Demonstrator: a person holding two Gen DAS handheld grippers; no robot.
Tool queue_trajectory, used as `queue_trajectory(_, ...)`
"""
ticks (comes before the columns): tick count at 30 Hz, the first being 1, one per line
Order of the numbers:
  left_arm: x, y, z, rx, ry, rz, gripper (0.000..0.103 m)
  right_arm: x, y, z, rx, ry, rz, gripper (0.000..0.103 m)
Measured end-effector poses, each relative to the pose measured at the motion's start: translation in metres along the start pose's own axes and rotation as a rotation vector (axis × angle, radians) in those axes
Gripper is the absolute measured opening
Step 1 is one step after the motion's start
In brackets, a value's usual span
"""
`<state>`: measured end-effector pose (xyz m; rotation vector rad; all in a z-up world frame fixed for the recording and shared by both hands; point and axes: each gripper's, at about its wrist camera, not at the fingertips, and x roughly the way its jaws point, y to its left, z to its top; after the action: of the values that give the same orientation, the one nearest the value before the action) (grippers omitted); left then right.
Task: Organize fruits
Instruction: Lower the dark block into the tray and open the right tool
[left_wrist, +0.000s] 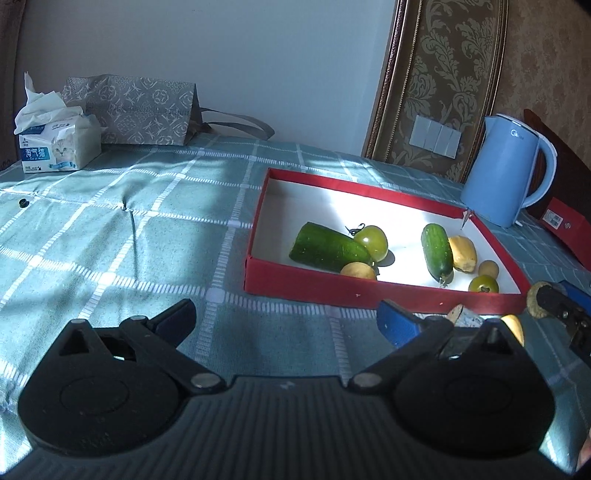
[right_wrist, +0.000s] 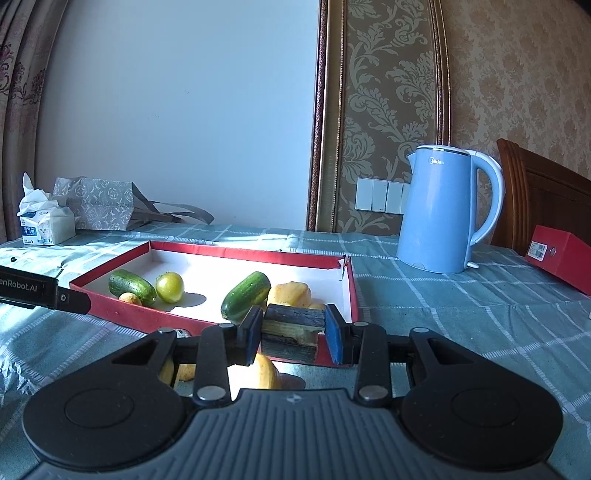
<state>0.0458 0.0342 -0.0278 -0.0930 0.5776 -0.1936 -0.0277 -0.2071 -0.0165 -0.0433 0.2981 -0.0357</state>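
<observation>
**Right grips dark chunk at tray edge; left spread wide**

Right hand-held gripper: blue pads pinch a dark-skinned, pale-fleshed chunk, held just before the near wall of the red tray. What fruit the chunk is, cannot tell.

Left hand-held gripper: jaws spread wide, nothing between them, over the checked cloth of the counter, left of the tray.

In tray: two cucumbers, green tomato, yellow pieces. A further yellow fruit lies on the counter outside the tray, below the right gripper.

Behind: blue kettle, tissue pack.
</observation>
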Motion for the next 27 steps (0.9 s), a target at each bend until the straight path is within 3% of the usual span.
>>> queue_trajectory(6,0.001,-0.024,-0.013,0.157,0.013,0.001,0.103,0.004,0.006,0.008,0.013,0.030,0.063,0.035)
queue_trajectory(10,0.004,-0.031,-0.017,0.200,0.023,0.027,0.103,0.019,0.020,0.016,-0.004,0.055,0.097,0.035)
queue_trajectory(12,0.010,-0.034,-0.018,0.223,0.067,0.028,0.103,0.026,0.028,0.022,-0.016,0.057,0.114,0.035)
queue_trajectory(17,0.014,-0.032,-0.018,0.215,0.086,0.038,0.103,0.048,0.047,0.037,-0.065,0.064,0.128,0.035)
queue_trajectory(27,0.014,-0.030,-0.018,0.200,0.093,0.028,0.103,0.108,0.065,0.045,-0.057,0.208,0.178,0.037)
